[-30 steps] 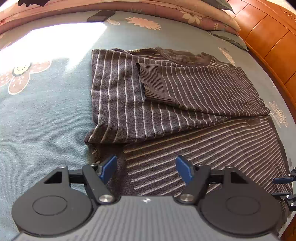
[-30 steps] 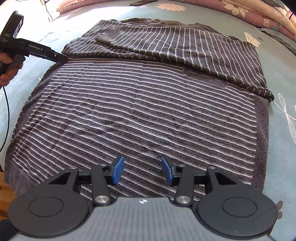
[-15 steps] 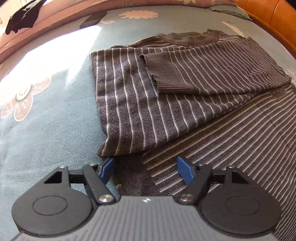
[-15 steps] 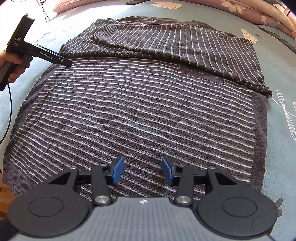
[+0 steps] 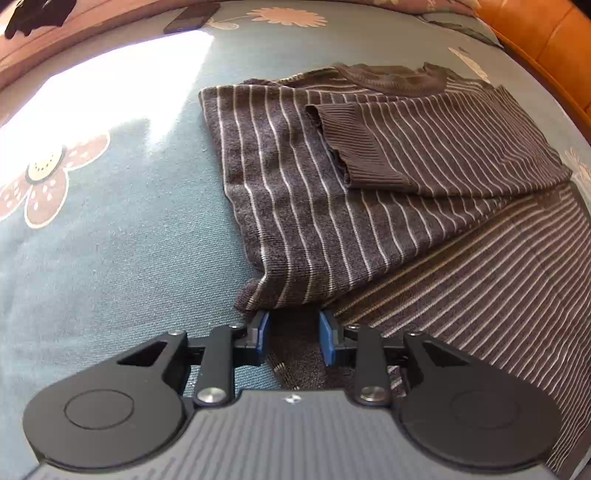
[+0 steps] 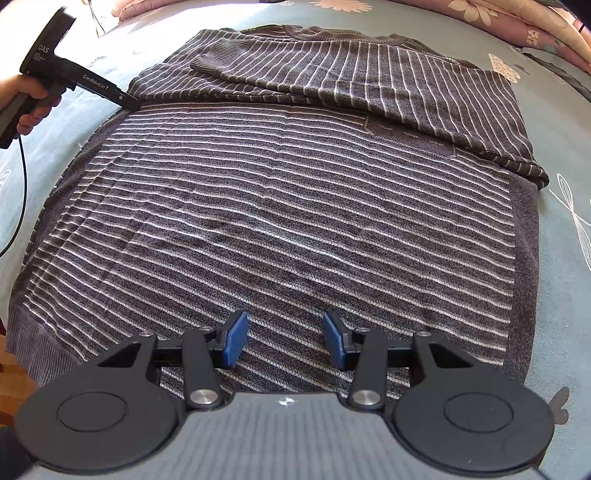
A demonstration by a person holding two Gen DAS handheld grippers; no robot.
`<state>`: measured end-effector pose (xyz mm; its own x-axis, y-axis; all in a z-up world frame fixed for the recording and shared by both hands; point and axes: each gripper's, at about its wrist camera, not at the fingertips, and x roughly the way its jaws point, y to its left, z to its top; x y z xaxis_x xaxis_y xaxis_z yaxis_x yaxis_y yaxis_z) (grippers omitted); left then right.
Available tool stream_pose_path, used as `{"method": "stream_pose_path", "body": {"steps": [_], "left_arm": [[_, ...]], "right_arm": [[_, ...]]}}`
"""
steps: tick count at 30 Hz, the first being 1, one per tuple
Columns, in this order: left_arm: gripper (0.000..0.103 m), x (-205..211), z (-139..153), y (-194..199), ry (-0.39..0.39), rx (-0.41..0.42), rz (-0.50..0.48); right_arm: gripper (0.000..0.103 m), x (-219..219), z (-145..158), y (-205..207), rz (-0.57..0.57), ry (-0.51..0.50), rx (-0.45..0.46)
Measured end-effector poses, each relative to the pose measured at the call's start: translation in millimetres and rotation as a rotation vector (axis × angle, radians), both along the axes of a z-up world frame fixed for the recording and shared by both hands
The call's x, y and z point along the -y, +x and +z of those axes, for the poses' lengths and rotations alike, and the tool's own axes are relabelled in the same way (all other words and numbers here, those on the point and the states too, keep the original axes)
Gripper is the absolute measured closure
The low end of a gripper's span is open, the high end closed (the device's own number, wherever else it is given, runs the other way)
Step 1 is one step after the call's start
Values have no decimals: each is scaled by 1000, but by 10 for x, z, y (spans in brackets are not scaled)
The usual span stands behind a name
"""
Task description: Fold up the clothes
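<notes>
Left wrist view: the left gripper (image 5: 294, 338) is sitting low at the sweater's (image 5: 369, 206) left edge, its blue pads partly apart with dark fabric lying between them, though whether they are pinching it I cannot tell; the striped sweater is lying on the blue floral bedspread (image 5: 110, 240), a ribbed cuff (image 5: 354, 147) folded across the chest; a phone (image 5: 192, 18) is resting near the far edge.

Right wrist view: the right gripper (image 6: 284, 341) is hovering with jaws wide apart above the sweater's lower body (image 6: 277, 229), gripping nothing; a hand (image 6: 33, 99) is holding the other tool at the sweater's left side.
</notes>
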<state>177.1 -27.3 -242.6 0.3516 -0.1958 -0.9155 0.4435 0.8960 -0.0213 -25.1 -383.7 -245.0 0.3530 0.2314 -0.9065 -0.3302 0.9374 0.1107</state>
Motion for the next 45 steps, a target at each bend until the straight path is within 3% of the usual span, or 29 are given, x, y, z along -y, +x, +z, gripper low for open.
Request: {"method": "stream_pose_path", "body": {"steps": [9, 20, 22, 26, 32, 34, 36, 38, 42, 45], "left_arm": [[74, 228, -6, -316, 220, 126, -305], [71, 273, 57, -621, 354, 197, -393], [68, 324, 156, -663, 342, 203, -360], [56, 506, 335, -835, 237, 232, -349], [55, 576, 47, -956, 139, 75, -261], [41, 472, 29, -934, 98, 63, -182], [41, 371, 65, -894, 54, 24, -97], [42, 394, 145, -934, 73, 36, -77], [41, 641, 367, -1182, 41, 97, -183], [40, 905, 360, -1439, 25, 117, -289]], "right_arm": [[53, 19, 17, -7, 1, -10, 2], [53, 36, 26, -18, 2, -17, 14], [53, 39, 58, -21, 8, -22, 27], [53, 43, 117, -15, 15, -29, 53], [49, 49, 96, 37, 20, -38, 63], [49, 67, 78, 24, 24, -52, 61], [49, 104, 37, 3, 23, -65, 44], [49, 146, 19, -28, 14, -74, 35], [49, 232, 93, -90, 0, -63, 54], [49, 304, 104, -119, -13, -64, 50]]}}
